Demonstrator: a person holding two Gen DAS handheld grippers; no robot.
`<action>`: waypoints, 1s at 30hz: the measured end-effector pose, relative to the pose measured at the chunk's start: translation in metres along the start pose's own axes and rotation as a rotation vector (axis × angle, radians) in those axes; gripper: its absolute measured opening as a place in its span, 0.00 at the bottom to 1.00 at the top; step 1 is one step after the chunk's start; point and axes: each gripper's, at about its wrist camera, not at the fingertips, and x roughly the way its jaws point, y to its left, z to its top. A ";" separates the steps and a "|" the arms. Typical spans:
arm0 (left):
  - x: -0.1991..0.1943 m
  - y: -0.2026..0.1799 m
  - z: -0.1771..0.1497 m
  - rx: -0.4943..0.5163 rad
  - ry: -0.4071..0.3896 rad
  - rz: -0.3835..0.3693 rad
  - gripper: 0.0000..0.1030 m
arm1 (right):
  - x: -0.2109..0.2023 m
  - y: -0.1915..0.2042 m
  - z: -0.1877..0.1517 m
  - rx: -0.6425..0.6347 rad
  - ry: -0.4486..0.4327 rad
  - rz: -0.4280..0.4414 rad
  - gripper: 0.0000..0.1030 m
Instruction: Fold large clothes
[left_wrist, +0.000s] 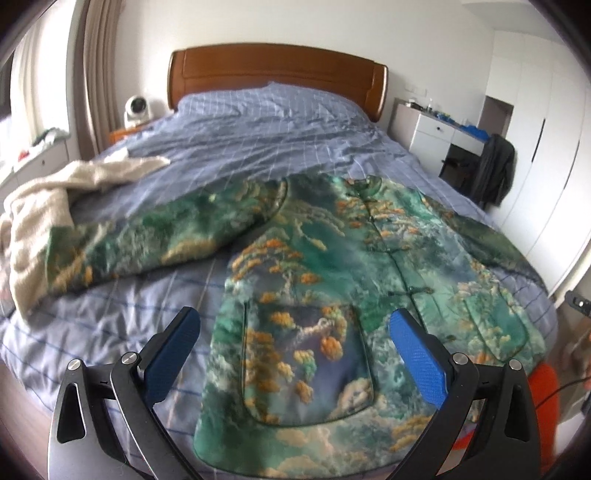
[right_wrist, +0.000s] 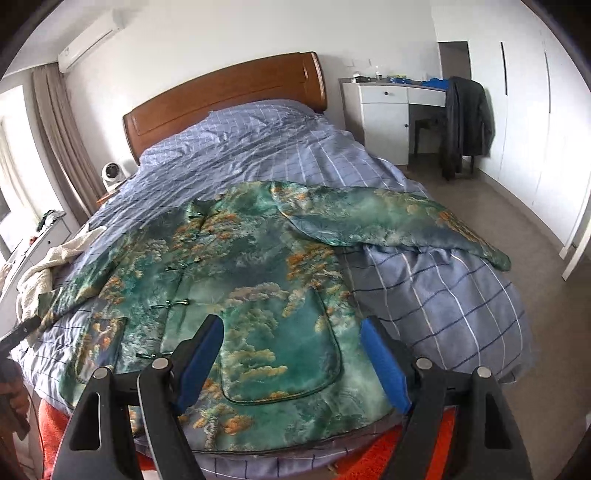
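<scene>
A green jacket (left_wrist: 332, 266) with an orange and cloud print lies flat, front up, on the blue checked bed (left_wrist: 258, 140). Its sleeves spread out to both sides. It also shows in the right wrist view (right_wrist: 258, 280), with one sleeve (right_wrist: 399, 221) reaching toward the bed's right edge. My left gripper (left_wrist: 295, 332) is open and empty, hovering over the jacket's lower left pocket. My right gripper (right_wrist: 291, 339) is open and empty, over the lower right pocket near the hem.
A cream knit garment (left_wrist: 48, 199) lies on the bed's left side. The wooden headboard (left_wrist: 277, 70) is at the far end. A white desk (right_wrist: 388, 107) and a chair with a dark coat (right_wrist: 465, 122) stand at the right. Something orange (right_wrist: 388, 454) shows below the bed's near edge.
</scene>
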 end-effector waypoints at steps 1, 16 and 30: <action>-0.001 -0.004 0.001 0.013 -0.009 0.005 0.99 | 0.001 -0.003 -0.001 0.008 0.001 -0.008 0.77; 0.007 -0.013 -0.002 0.048 0.016 0.059 0.99 | 0.007 -0.034 -0.008 0.086 0.030 -0.070 0.77; 0.008 -0.010 -0.004 0.065 0.025 0.096 0.99 | 0.016 -0.103 0.020 0.208 -0.081 0.038 0.77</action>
